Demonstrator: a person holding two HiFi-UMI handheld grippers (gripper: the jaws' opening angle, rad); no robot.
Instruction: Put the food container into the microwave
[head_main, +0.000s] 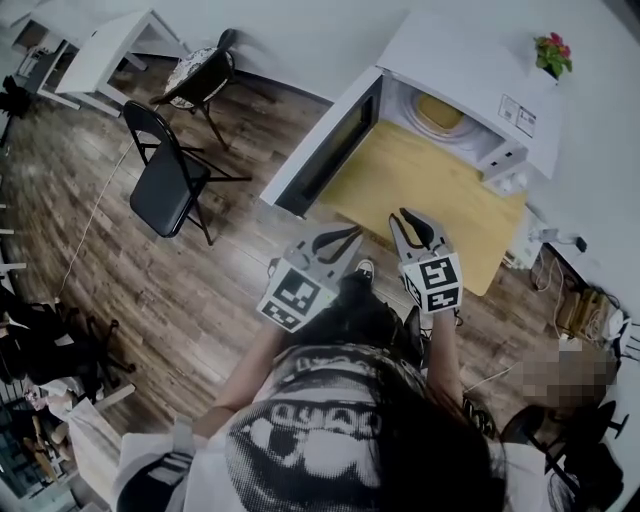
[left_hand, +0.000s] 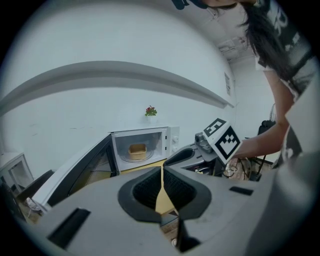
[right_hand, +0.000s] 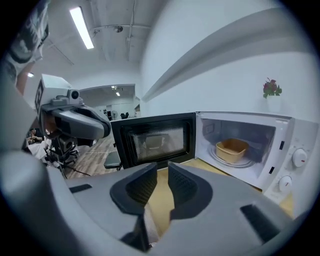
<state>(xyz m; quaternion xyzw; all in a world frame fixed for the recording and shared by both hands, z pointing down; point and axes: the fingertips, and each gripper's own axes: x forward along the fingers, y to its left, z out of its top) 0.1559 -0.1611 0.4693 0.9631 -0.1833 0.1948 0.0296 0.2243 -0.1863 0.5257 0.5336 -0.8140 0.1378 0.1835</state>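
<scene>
One wooden table (head_main: 440, 185) holds the white microwave (head_main: 470, 55), its door (head_main: 325, 145) swung wide. Nearer the person, well apart from the oven, the left gripper (head_main: 352, 240) has its jaws closed together on nothing, while the right gripper (head_main: 400, 215) has its jaws slightly parted and empty. The tan food container (right_hand: 232, 148) sits inside the microwave.

A black folding chair (head_main: 165, 178) well left of the left claw (head_main: 345, 240); potted flowers (head_main: 552, 52) far beyond the right claw (head_main: 400, 215)
</scene>
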